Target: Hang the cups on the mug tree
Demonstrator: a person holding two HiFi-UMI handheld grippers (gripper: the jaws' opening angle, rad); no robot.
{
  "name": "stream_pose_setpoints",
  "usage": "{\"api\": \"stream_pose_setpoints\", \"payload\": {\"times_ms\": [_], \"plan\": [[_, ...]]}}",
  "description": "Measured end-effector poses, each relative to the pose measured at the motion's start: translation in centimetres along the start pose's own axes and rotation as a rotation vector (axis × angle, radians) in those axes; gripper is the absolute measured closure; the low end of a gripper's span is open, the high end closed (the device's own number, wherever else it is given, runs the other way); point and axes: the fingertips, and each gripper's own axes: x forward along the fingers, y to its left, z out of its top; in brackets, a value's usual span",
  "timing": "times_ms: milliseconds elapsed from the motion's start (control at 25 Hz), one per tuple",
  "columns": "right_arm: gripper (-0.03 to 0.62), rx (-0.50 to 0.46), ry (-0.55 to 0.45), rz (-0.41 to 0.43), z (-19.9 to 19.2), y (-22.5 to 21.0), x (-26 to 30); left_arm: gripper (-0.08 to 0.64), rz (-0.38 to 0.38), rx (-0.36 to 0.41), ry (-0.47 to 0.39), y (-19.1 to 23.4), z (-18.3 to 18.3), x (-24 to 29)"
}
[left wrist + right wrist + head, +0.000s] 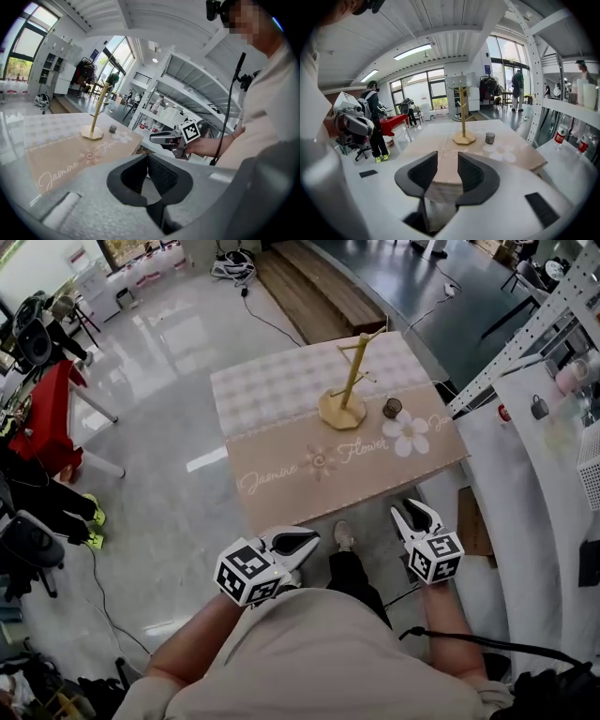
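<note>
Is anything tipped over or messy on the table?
No, nothing looks wrong. The mug tree stands straight on the table, and one small cup sits upright right beside its base. No spills. The cup just isn't hung up yet.

Wears a pale beige short-sleeved top (309,662), black trousers (352,570) and a light shoe (344,534). Has a thin black cable (469,638) running across the top's right side. Shows on the left gripper (313,539) a light grey shell, 2 curved jaws lined with black ribbed pads, and a cube (248,570) of black-and-white square markers. Repeats the same grey shell, black pads and marker cube (434,557) on the right gripper (411,512).
</note>
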Motion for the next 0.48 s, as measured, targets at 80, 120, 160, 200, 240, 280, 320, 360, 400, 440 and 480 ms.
{"api": "stream_pose_setpoints", "payload": {"times_ms": [80, 120, 160, 200, 240, 280, 320, 360, 400, 440, 480], "plan": [[0.439, -0.009, 0.011, 0.000, 0.6, -3.1, 2.7, 0.552, 0.032, -0.016, -0.004, 1.4, 1.0, 1.1], [0.426, -0.014, 0.018, 0.001, 0.9, -4.8, 4.0, 0.552, 0.049, -0.026, -0.006, 2.0, 1.6, 1.7], [0.411, -0.019, 0.025, 0.003, 1.2, -6.4, 5.4, 0.552, 0.067, -0.035, -0.009, 2.6, 2.3, 2.4], [0.399, -0.025, 0.033, 0.008, 1.5, -7.9, 6.7, 0.552, 0.088, -0.045, -0.015, 3.0, 3.0, 3.1], [0.391, -0.033, 0.040, 0.015, 1.9, -9.3, 8.1, 0.552, 0.111, -0.055, -0.023, 3.4, 3.8, 3.8], [0.385, -0.042, 0.047, 0.025, 2.3, -10.6, 9.6, 0.552, 0.133, -0.066, -0.033, 3.8, 4.8, 4.4], [0.377, -0.047, 0.054, 0.036, 2.7, -11.9, 11.0, 0.552, 0.153, -0.077, -0.043, 4.1, 5.7, 5.1], [0.370, -0.049, 0.061, 0.048, 3.1, -13.1, 12.3, 0.552, 0.169, -0.084, -0.050, 4.4, 6.6, 5.8], [0.368, -0.048, 0.069, 0.061, 3.5, -14.2, 13.7, 0.552, 0.183, -0.087, -0.052, 4.6, 7.4, 6.6], [0.368, -0.047, 0.075, 0.072, 3.7, -15.3, 15.0, 0.552, 0.195, -0.089, -0.050, 4.9, 8.1, 7.4], [0.365, -0.049, 0.080, 0.079, 3.9, -16.3, 16.3, 0.552, 0.208, -0.090, -0.048, 5.2, 8.7, 8.2]]}}
